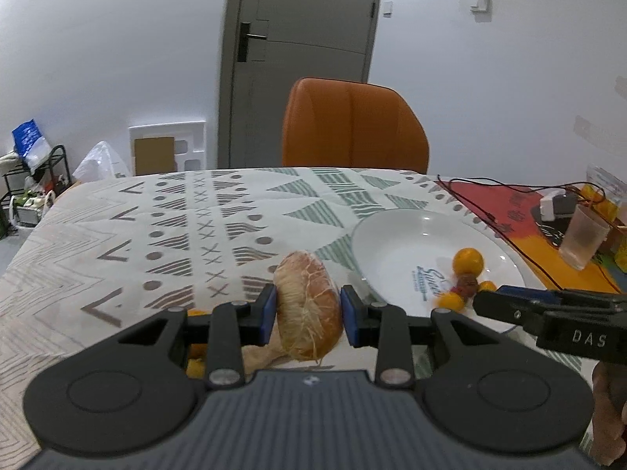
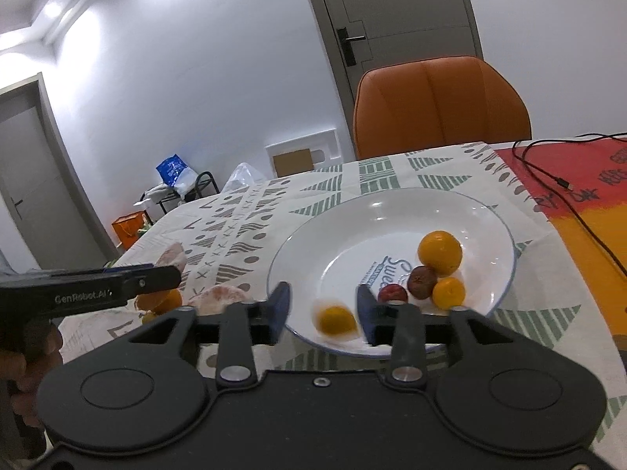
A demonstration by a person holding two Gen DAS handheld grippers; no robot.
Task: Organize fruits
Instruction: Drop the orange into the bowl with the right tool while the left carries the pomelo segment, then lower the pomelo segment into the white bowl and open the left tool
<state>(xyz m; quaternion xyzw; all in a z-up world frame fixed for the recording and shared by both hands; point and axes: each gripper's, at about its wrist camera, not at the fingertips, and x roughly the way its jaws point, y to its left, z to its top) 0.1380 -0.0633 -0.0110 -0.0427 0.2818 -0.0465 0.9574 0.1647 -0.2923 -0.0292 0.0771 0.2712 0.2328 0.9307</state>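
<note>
Your left hand-held gripper [image 1: 306,311] clamps the peeled pomelo segment [image 1: 307,305] w/ soft flesh; squeeze harder & it tears; right hand-held gripper [image 2: 323,315] is apart, small orange [image 2: 337,320] loose near plate [image 2: 392,211] rim; may roll off.

Ahead of the hand-held gripper, an orange padded chair [image 1: 354,125] stands behind the bench's patterned cloth [image 1: 176,227]; a frosted plastic cup [image 1: 584,239] sits far right.
</note>
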